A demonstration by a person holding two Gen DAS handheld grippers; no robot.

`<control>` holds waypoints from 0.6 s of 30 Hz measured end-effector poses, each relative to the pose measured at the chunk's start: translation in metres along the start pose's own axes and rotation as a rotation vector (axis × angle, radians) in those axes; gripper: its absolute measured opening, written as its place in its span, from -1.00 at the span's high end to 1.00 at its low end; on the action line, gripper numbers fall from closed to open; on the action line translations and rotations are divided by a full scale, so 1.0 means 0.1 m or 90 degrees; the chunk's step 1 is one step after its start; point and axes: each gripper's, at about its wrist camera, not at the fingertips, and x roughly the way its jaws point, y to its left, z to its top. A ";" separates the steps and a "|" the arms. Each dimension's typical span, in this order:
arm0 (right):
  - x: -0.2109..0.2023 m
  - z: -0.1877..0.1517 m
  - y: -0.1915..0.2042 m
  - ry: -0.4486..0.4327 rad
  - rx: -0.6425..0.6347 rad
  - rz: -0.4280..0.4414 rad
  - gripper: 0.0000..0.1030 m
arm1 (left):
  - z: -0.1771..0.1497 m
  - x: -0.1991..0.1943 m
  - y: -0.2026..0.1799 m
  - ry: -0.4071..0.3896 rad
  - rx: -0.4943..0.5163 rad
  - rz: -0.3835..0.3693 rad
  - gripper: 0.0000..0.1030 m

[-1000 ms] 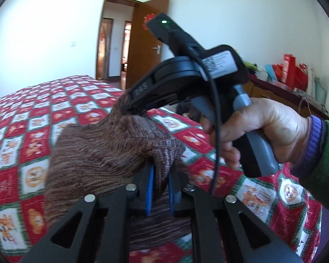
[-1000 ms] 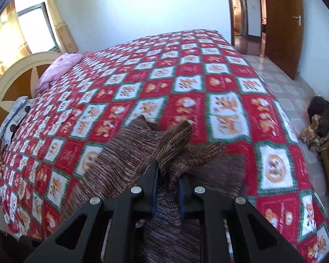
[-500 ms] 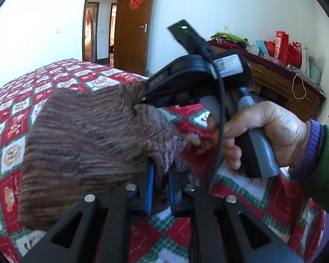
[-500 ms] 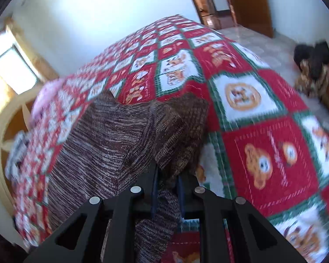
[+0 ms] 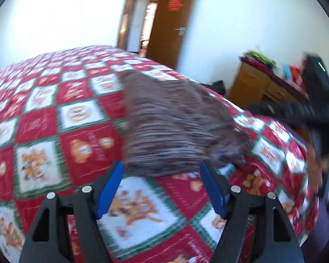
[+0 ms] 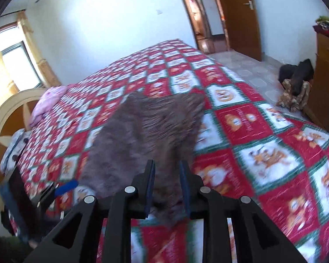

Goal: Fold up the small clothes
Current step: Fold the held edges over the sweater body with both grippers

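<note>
While the brown knit garment (image 5: 175, 127) lies bunched on the red patchwork bedspread (image 5: 43, 118), we hold our left gripper (image 5: 162, 188) just short of its near edge, jaws spread wide and empty. In the right wrist view, our right gripper (image 6: 167, 188) sits at six o'clock with jaws narrowly parted; knit lies between the pads, though blur hides whether they bite it. The garment runs from there toward twelve o'clock. The risk, as we judge it: if the right jaws catch that hem as they pull away, the fold drags open. The garment also lies near the bed's edge at three o'clock, so a snag could tug it floorward.
</note>
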 end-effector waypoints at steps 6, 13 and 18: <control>0.34 -0.29 0.24 0.068 -0.011 -0.003 0.54 | 0.02 -0.13 0.15 -0.009 0.002 0.073 -0.45; 0.45 -0.61 0.21 0.160 -0.004 -0.047 0.54 | 0.07 -0.02 0.31 0.035 0.022 0.126 -0.45; 0.11 -0.33 0.29 0.100 -0.035 -0.045 0.54 | 0.33 -0.01 0.31 0.023 0.027 0.124 -0.46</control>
